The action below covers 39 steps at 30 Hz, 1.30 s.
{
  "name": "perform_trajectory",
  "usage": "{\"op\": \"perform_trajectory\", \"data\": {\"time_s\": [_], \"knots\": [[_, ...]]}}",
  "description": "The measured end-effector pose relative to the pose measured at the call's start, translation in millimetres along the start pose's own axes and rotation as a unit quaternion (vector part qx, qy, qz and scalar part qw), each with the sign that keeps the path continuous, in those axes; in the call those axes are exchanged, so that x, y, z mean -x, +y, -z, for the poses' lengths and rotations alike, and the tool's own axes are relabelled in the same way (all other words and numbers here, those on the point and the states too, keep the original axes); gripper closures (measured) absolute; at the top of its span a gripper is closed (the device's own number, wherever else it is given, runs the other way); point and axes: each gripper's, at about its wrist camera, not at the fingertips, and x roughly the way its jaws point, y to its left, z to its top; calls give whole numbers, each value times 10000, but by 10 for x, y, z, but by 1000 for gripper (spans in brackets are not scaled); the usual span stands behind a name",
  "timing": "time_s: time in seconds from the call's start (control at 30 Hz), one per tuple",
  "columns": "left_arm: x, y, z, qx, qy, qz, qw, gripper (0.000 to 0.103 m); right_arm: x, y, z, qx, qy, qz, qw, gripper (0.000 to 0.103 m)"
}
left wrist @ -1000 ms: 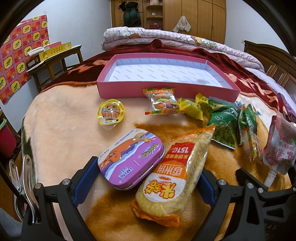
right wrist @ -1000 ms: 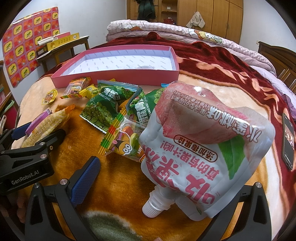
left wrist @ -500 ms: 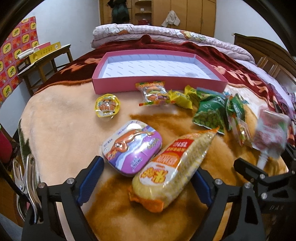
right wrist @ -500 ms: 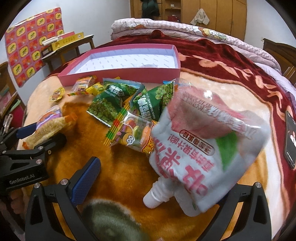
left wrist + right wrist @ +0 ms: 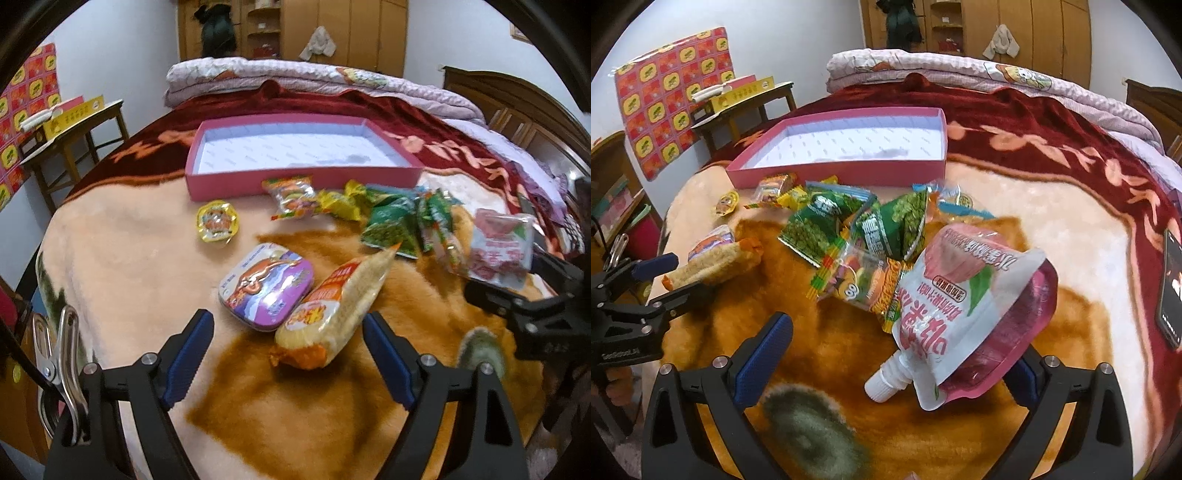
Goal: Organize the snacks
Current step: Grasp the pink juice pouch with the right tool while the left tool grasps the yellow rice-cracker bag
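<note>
- The left gripper (image 5: 288,360) is seen with its jaws apart; they have just been closing, and nothing is clamped. The near end of a yellow rice-cracker pack (image 5: 334,308) lies between the blue pads, untouched.
- A purple tin (image 5: 266,286) is found touching that pack on its left, on the blanket (image 5: 129,266) of the bed.
- The right gripper (image 5: 897,354) is seen with its jaws apart; a pink drink pouch (image 5: 964,310) leans on the right pad, cap downward.
- Green pea packets (image 5: 827,225) are heaped beyond.
- A pink box (image 5: 295,181) lies farthest away.
</note>
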Motion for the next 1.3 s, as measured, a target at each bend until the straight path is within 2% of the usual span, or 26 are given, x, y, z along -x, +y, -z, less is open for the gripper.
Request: {"op": "perform_trajectory", "data": {"time_s": [0.13, 0.27, 0.47, 0.63, 0.7, 0.8, 0.93, 1.17, 1.23, 1.3], "knots": [[108, -17, -19, -55, -93, 226, 9997, 16, 20, -20, -6, -81, -20, -117, 9999, 0], [102, -52, -22, -98, -97, 208, 9997, 16, 43, -54, -8, -144, -22, -160, 9998, 0], [64, -129, 6, -199, -29, 380, 9991, 20, 119, -153, -29, -288, -98, -89, 9995, 1], [-18, -253, 27, -478, 45, 414, 9980, 32, 88, -255, -32, -423, 7, 2, 9991, 16], [-74, -272, 30, -501, 108, 431, 9978, 41, 67, -286, -26, -471, 65, 24, 9989, 24], [-155, -272, 24, -434, 228, 599, 9970, 46, 33, -343, 4, -614, 156, -51, 9980, 36], [-265, -316, 16, -495, 339, 607, 9963, 46, 7, -416, 31, -741, 173, -74, 9971, 49], [-334, -429, -9, -678, 258, 490, 9962, 46, 13, -468, 38, -939, 108, -193, 9953, 50], [-333, -456, 0, -749, 226, 444, 9959, 48, 30, -461, 34, -938, 62, -201, 9954, 50], [-325, -471, 9, -805, 196, 439, 9956, 54, 50, -450, 29, -909, 20, -184, 9957, 51]]}}
